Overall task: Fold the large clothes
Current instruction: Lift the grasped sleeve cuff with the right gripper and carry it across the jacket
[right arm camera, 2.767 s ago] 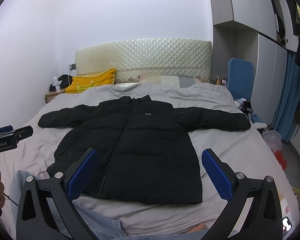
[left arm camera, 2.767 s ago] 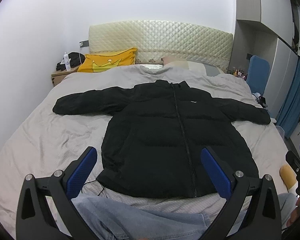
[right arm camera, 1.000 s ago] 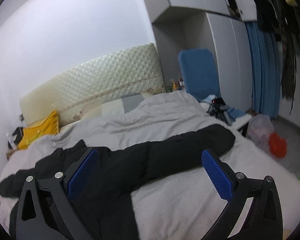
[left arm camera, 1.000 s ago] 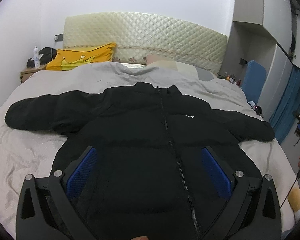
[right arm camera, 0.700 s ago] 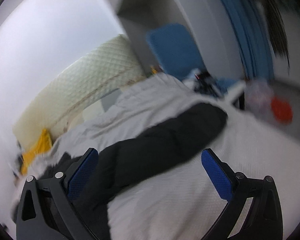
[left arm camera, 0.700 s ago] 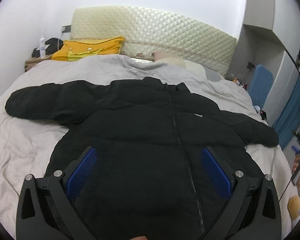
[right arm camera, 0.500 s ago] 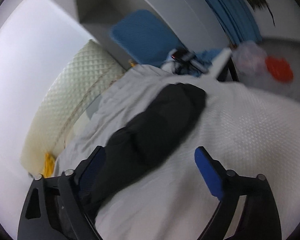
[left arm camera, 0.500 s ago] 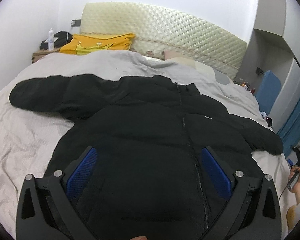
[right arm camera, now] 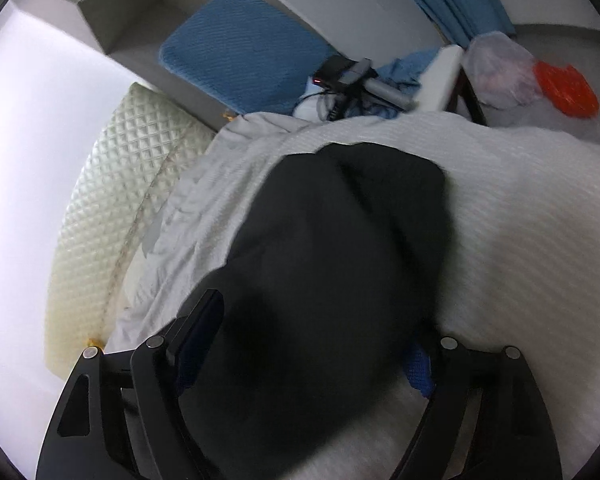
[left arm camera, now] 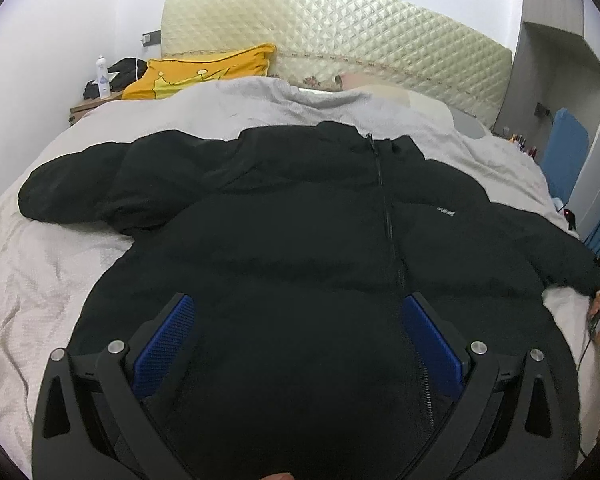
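Observation:
A black puffer jacket (left arm camera: 300, 232) lies spread face up on the bed, zipper closed, both sleeves stretched out sideways. My left gripper (left arm camera: 296, 320) is open just above the jacket's lower body, holding nothing. In the right wrist view, the jacket's right sleeve (right arm camera: 332, 248) fills the middle, its cuff pointing toward the bed's edge. My right gripper (right arm camera: 316, 328) is open with the sleeve lying between its fingers, one finger on each side. The sleeve hides most of the blue pads.
The bed has a grey-white sheet (left arm camera: 40, 272), a quilted cream headboard (left arm camera: 340, 32) and a yellow pillow (left arm camera: 204, 72). A nightstand with a bottle (left arm camera: 102, 80) stands at the far left. A blue chair (right arm camera: 240, 52), cables and plastic bags (right arm camera: 500, 68) lie beside the bed's right edge.
My right gripper has swung right and dropped down over the right sleeve, which now lies between its fingers. My left gripper has crept a little forward over the jacket's body.

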`<action>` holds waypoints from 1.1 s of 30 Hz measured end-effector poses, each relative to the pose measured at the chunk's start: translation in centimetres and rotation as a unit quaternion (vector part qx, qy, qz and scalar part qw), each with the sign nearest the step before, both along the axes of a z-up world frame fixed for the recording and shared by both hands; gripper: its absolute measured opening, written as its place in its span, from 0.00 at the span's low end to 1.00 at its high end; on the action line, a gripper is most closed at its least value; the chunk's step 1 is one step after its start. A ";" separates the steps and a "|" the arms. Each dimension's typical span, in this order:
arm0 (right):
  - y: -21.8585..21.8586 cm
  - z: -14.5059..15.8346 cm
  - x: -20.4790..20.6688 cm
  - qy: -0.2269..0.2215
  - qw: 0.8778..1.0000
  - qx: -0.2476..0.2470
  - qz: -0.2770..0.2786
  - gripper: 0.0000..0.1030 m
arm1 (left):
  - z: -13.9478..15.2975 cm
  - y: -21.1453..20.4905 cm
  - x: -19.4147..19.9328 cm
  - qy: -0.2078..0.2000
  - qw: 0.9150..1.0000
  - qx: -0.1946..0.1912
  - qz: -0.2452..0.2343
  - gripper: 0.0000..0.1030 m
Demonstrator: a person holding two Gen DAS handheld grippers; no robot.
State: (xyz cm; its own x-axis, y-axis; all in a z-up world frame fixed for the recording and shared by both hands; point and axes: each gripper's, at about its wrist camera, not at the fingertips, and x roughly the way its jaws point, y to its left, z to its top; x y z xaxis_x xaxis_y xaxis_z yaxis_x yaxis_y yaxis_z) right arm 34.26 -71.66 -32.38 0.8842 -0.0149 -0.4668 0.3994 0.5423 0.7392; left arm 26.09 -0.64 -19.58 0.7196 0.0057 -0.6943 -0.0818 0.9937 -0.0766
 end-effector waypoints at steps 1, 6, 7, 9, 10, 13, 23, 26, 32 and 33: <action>0.1 0.1 0.7 -0.008 1.000 0.002 0.012 0.78 | -0.2 -0.2 0.2 0.006 1.000 0.006 -0.002 1.00; 1.8 1.4 3.0 -0.020 0.998 -0.035 0.042 0.72 | -0.3 -0.7 -0.1 0.009 0.999 0.034 -0.013 1.00; 2.1 1.8 3.1 -0.015 0.998 -0.047 0.036 0.64 | -0.2 -0.7 -0.3 0.005 0.999 0.040 -0.015 1.00; 2.0 2.5 3.0 -0.013 0.998 -0.048 0.023 0.36 | 0.1 -0.6 -0.9 -0.008 0.998 0.065 -0.012 1.00; 2.0 2.9 2.8 -0.010 0.999 -0.051 0.013 0.22 | 0.3 -0.5 -1.0 -0.013 0.997 0.074 -0.011 1.00; 2.6 4.8 2.0 0.003 0.996 -0.087 -0.001 0.12 | 0.9 -0.4 -1.4 -0.028 0.995 0.093 -0.015 1.00; 7.0 16.7 -0.3 -0.033 0.984 -0.175 -0.032 0.06 | 2.2 0.3 -2.8 -0.044 0.989 0.140 -0.014 1.00; 9.8 20.8 -0.3 -0.042 0.979 -0.199 -0.023 0.06 | 2.5 1.1 -3.3 -0.041 0.992 0.118 -0.021 1.00; 18.1 28.9 -0.8 -0.077 0.964 -0.256 0.011 0.06 | 3.7 3.8 -5.2 -0.065 0.992 0.107 -0.002 1.00; 19.7 30.2 -0.9 -0.082 0.960 -0.268 0.019 0.06 | 3.8 4.2 -5.4 -0.065 0.992 0.104 0.001 1.00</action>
